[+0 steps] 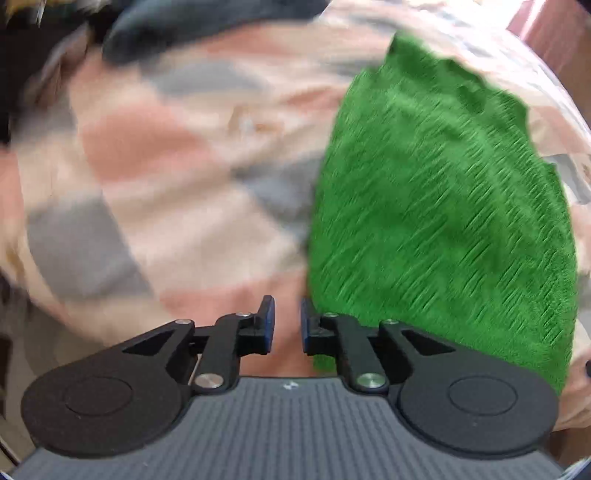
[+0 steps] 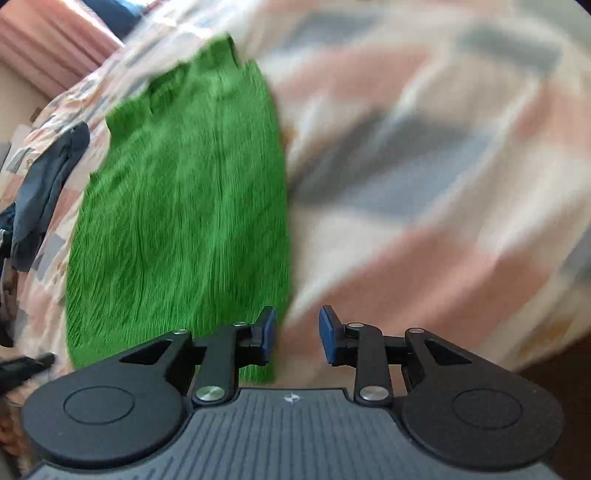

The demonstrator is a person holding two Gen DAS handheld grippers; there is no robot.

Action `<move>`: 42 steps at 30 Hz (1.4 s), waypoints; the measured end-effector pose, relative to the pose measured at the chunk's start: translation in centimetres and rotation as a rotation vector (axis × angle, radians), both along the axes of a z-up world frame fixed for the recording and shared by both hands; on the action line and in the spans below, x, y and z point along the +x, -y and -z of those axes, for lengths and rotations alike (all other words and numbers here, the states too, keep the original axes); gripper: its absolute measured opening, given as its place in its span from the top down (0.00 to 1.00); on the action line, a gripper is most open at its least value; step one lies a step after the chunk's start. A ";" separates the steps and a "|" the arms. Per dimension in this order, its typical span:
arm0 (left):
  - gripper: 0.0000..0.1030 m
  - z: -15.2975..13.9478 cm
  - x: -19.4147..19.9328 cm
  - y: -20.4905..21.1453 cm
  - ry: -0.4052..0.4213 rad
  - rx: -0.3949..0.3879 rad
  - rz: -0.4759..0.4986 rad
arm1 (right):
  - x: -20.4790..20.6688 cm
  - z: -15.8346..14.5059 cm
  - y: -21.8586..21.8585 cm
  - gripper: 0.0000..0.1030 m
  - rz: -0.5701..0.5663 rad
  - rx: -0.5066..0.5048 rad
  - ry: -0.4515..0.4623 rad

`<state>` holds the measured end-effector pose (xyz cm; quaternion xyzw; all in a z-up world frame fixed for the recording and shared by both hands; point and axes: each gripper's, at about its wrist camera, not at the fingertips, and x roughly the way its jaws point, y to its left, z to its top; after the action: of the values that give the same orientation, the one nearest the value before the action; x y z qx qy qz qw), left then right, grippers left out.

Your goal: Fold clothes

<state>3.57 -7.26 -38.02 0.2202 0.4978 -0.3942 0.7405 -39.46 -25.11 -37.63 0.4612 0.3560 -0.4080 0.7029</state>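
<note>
Two grippers in view, both blurred by motion. We see the left gripper (image 1: 287, 323) above a bed (image 1: 166, 184) covered in a pink, grey and cream patchwork sheet; its jaws stand slightly apart with a narrow gap and nothing between them. A green garment (image 1: 436, 206) lies flat on the sheet, to the right of the left gripper, its near edge running just beside and partly behind the right-hand finger. We see its ribbed or crinkled texture and a wavy far edge. A dark blue garment (image 1: 192, 26) sits bunched at the far end of the bed.

From the right wrist, we see the right gripper (image 2: 297, 334) with jaws open wider, holding nothing. The green garment (image 2: 184, 206) spreads out to the left of it, its right edge passing behind the left-hand finger. More dark blue cloth (image 2: 48, 184) lies at the left edge of the bed (image 2: 424, 166), near the green piece but apart from it. A black object (image 2: 26, 363) pokes in at lower left; we cannot tell what it is.
</note>
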 end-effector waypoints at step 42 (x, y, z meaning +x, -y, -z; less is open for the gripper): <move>0.83 8.8 9.0 45.6 0.061 -0.226 0.537 | 30.7 8.4 36.1 0.85 -0.299 -0.386 -0.114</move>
<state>12.61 -52.90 -46.81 0.2720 0.3522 -0.6223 0.6440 -8.81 -61.20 -46.06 0.2369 0.3745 -0.3853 0.8094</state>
